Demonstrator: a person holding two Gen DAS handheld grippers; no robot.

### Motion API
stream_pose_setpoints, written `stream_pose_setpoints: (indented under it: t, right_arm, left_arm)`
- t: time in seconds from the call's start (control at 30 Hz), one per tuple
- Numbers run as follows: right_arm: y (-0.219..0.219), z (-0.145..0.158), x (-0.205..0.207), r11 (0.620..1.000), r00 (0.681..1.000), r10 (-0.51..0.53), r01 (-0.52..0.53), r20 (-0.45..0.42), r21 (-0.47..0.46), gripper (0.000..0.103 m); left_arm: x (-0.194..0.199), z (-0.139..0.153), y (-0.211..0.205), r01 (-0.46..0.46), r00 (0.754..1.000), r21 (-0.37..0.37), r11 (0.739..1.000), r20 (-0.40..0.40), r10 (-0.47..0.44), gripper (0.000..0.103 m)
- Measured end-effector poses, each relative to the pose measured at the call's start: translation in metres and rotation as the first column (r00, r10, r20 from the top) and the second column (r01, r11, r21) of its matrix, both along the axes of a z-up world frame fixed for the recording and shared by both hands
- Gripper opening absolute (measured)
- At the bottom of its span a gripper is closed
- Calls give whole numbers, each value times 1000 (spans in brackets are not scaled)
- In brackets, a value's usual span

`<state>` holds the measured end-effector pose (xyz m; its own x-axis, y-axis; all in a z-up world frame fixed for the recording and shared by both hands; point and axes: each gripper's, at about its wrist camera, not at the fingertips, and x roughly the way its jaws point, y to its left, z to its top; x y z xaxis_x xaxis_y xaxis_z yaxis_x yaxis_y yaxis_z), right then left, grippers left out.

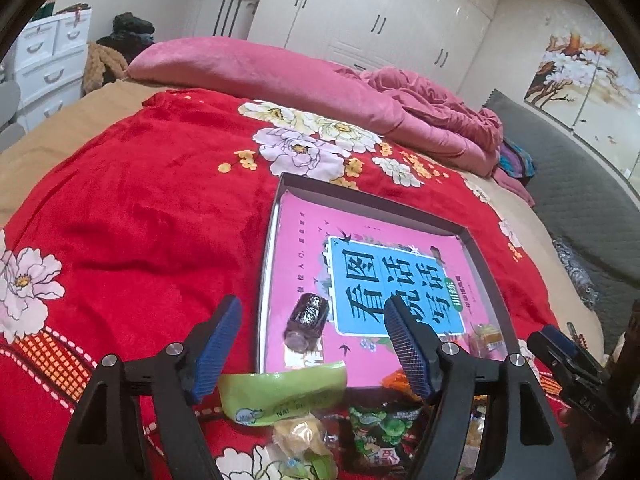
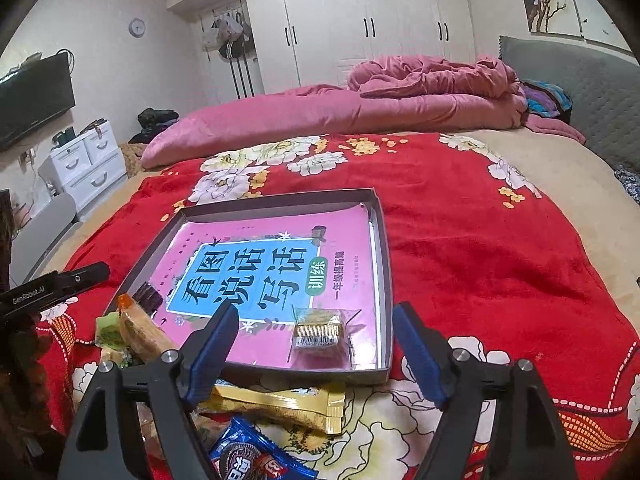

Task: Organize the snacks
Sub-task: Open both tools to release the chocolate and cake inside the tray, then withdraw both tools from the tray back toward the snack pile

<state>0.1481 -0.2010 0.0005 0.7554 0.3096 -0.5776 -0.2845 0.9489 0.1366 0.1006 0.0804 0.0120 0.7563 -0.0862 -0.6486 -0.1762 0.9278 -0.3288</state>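
Two wrapped snacks, one dark [image 1: 306,322] and one clear-wrapped [image 2: 320,334], lie in one shallow tray [image 2: 386,280] on a bed [image 2: 500,260]; both the left hand-held gripper [image 1: 316,344] and right hand-held gripper [image 2: 318,354] hang open, empty.

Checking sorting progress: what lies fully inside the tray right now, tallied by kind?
Wrapped snacks: 2 (dark-wrapped snack, clear-wrapped snack)
Books: 1 (pink book)
Total: 3
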Motion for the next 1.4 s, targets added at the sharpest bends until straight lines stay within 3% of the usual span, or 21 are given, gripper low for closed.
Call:
stream_pose_setpoints:
  t: [0.67, 1.4]
  right_arm:
    - [-5, 6, -34, 998, 999, 54, -54, 6, 24, 80]
    - [12, -8, -67, 981, 981, 189, -191, -39, -28, 80]
  left_arm:
    - [-32, 9, -36, 73, 997, 48, 996, -19, -73, 76]
    - [-66, 4, -64, 148, 987, 105, 983, -81, -140, 76]
